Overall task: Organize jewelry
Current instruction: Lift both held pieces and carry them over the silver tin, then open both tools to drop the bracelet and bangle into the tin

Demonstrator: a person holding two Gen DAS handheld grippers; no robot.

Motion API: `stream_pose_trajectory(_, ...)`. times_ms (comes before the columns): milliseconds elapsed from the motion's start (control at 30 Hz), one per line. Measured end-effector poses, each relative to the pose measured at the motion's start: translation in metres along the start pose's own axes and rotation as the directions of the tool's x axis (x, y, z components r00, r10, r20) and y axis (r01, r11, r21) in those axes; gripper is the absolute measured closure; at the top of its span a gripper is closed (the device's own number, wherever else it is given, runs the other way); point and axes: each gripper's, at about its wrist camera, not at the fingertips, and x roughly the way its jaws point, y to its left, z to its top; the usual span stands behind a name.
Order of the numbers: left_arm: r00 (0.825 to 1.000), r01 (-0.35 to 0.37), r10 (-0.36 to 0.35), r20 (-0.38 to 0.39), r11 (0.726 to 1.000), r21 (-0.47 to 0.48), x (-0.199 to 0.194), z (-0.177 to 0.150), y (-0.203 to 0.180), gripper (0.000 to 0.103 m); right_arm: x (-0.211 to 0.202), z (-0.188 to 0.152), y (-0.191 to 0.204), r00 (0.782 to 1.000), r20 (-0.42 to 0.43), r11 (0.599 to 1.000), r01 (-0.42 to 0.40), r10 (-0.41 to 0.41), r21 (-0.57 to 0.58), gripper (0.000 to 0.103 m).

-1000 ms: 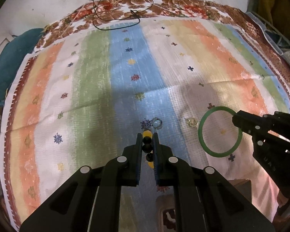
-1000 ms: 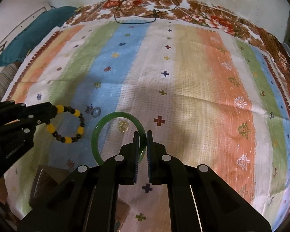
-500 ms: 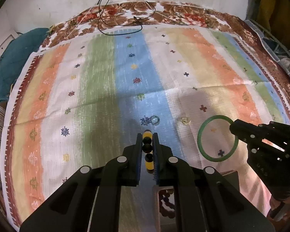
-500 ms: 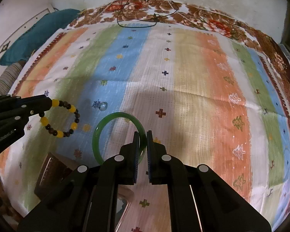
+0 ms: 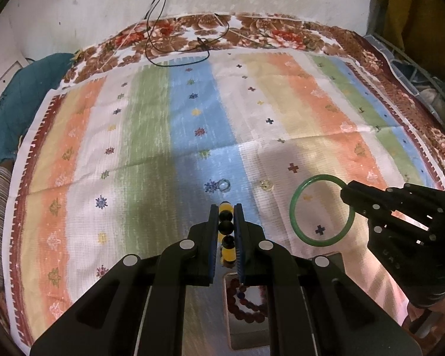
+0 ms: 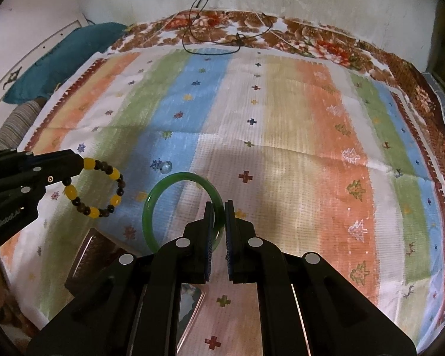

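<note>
A striped cloth in orange, green, blue and cream bands with small cross and flower motifs covers a floral brown-and-red spread. A pale plaster wall rises behind. A black cable trails down it. A teal cushion lies at the left edge.

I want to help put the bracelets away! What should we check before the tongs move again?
1. Left tongs grip the bead bracelet: ok, beads sit between the fingers.
2. Right tongs grip the green bangle: ok.
3. Both bracelets lifted off the striped cloth: cannot tell.
4. Jewelry box below the left tongs has room: cannot tell, red beads already lie inside.
5. Two small rings put away: not ok, they lie on the cloth.
</note>
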Motion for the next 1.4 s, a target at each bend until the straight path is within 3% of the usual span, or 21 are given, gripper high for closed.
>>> stream_pose_trajectory(1033, 0.997, 0.021, -0.021, 0.081, 1.0, 0.005, -0.057, -0.028, -0.014, 0.093, -0.041, -0.034, 0.017, 0.999, 0.026, 0.999, -0.039, 0.04, -0.027, 0.094)
stream_pose_trajectory(1333, 0.994, 0.074, -0.073, 0.084, 0.997, -0.01, -0.071, -0.042, -0.021, 0.093, -0.052, -0.045, 0.017, 0.993, 0.006, 0.993, -0.115, 0.115, 0.001, 0.093)
stream_pose_trajectory(1400, 0.994, 0.079, -0.078, 0.078, 0.997, -0.012, -0.071, -0.043, -0.021, 0.09, -0.051, -0.046, 0.017, 0.991, -0.006, 0.991, -0.135, 0.136, 0.01, 0.089)
